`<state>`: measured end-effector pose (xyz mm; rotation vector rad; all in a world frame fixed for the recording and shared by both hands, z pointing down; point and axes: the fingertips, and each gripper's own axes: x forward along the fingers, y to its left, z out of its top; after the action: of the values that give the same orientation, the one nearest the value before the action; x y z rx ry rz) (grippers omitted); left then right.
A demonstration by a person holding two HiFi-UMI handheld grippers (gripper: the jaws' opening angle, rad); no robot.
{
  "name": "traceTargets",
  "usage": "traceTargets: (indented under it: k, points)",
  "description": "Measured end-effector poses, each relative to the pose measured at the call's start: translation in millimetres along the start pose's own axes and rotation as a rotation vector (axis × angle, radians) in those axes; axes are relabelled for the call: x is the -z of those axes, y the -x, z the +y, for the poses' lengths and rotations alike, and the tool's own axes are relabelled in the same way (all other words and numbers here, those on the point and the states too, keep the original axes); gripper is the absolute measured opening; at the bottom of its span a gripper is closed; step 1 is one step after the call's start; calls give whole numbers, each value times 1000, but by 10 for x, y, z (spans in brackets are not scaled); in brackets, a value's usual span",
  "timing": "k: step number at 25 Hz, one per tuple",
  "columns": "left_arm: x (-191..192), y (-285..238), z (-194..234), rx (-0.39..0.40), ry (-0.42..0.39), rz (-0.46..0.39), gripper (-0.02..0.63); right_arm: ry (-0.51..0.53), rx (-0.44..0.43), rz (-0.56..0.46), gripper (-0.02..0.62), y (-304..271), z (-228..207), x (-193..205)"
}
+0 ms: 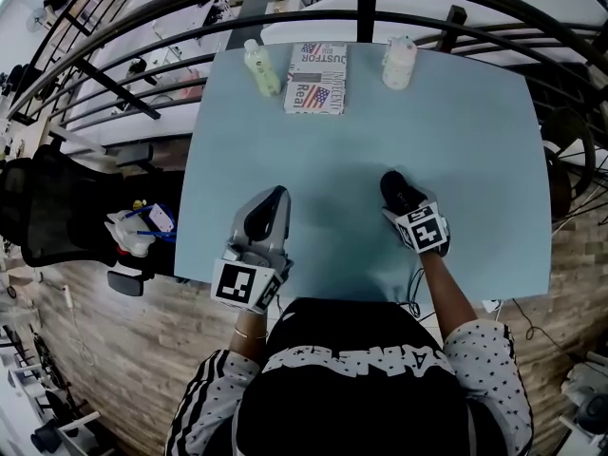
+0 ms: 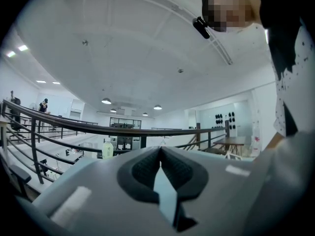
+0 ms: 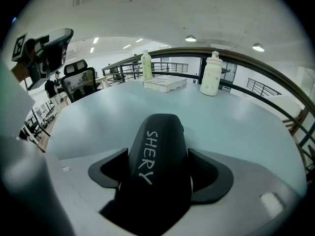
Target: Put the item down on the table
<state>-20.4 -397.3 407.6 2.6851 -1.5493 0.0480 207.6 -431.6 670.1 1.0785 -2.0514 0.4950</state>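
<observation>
Plainly the right gripper (image 3: 158,167) is clenched on the black item (image 3: 156,141) marked SHERY, holding it low over the table (image 1: 361,150) at 5 o'clock, likely ready for release. The left gripper (image 2: 160,167), pinched together on nothing, waits tilted upward at 7 o'clock.

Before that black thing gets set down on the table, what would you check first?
1. Grip: right gripper shut on the black item: ok.
2. Landing spot: bare table ahead of it: ok.
3. Green bottle, printed book and white bottle stand away at the far edge: ok.
4. Left gripper shut, empty, off to the side: ok.
5. Item's height above the table: cannot tell.
</observation>
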Motion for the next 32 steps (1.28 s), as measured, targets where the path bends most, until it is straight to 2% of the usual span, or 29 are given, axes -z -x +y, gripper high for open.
traceTargets:
  k: [5,11,15,18,21,28,32]
  points:
    - [-19,-27,-40,13,-8,-7,0,-15,9,-30,393,68,-37,-37]
    - [-59,-90,-63,36,-29,-26,0,-33,34,-112,393,263,-86,-224]
    - [-65,-140,-91,52,-30,-23,0,-81,75,-247,382,528,-156,-444]
    - [-36,-199,-116,65,-45,-8,0,-145,110,-385,332,814,-217,-634]
    - [-53,-259,-175,95,-28,-15,0,-167,145,-477,261,1076,-255,-739]
    - [-107,-404,-342,156,1,-33,0,-213,190,-645,5,1592,-339,-868]
    - [-111,-462,-401,178,5,-40,0,-238,167,-697,5,1803,-312,-891]
